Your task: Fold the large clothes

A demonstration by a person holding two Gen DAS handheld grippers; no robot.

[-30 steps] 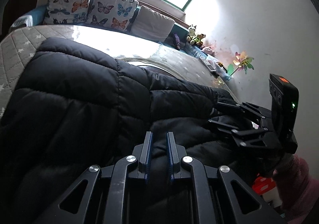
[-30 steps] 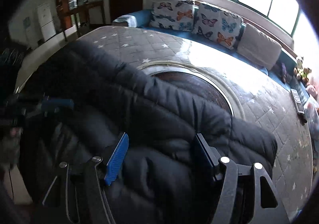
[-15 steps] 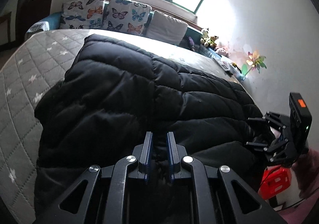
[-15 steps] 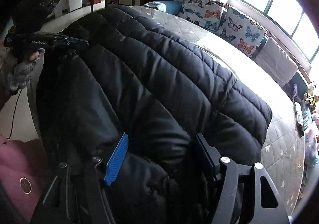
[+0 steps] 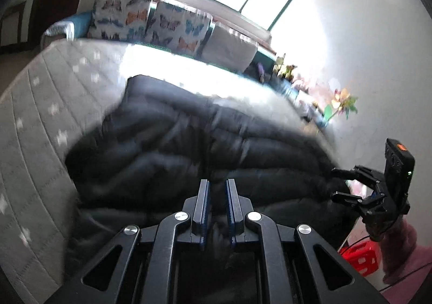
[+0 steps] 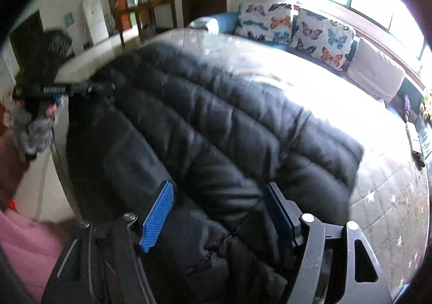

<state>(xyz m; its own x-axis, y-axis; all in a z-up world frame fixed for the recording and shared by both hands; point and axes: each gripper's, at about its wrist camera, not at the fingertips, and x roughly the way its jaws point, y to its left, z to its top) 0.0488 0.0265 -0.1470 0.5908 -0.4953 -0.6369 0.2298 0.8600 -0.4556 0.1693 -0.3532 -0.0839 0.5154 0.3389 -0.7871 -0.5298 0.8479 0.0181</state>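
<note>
A large black puffer jacket (image 5: 189, 150) lies across the grey quilted bed (image 5: 40, 120); it also fills the right wrist view (image 6: 216, 128). My left gripper (image 5: 217, 187) is shut on the jacket's near edge, fabric pinched between its pads. My right gripper (image 6: 218, 196) has its jaws wide, with a thick bunch of the jacket between the blue pads (image 6: 158, 212); it also shows at the right of the left wrist view (image 5: 348, 182). The left gripper appears at the left of the right wrist view (image 6: 81, 87).
Butterfly-print cushions (image 6: 297, 25) and a grey cushion (image 5: 226, 47) line the far side under the window. Soft toys and a pinwheel (image 5: 343, 101) stand by the white wall. A red stool (image 5: 359, 258) is on the floor. A desk (image 6: 145, 14) stands near the door.
The jacket has been lowered toward the bed and lies flatter and farther back. Both grippers have moved with it and keep their hold; the views are blurred by motion.
</note>
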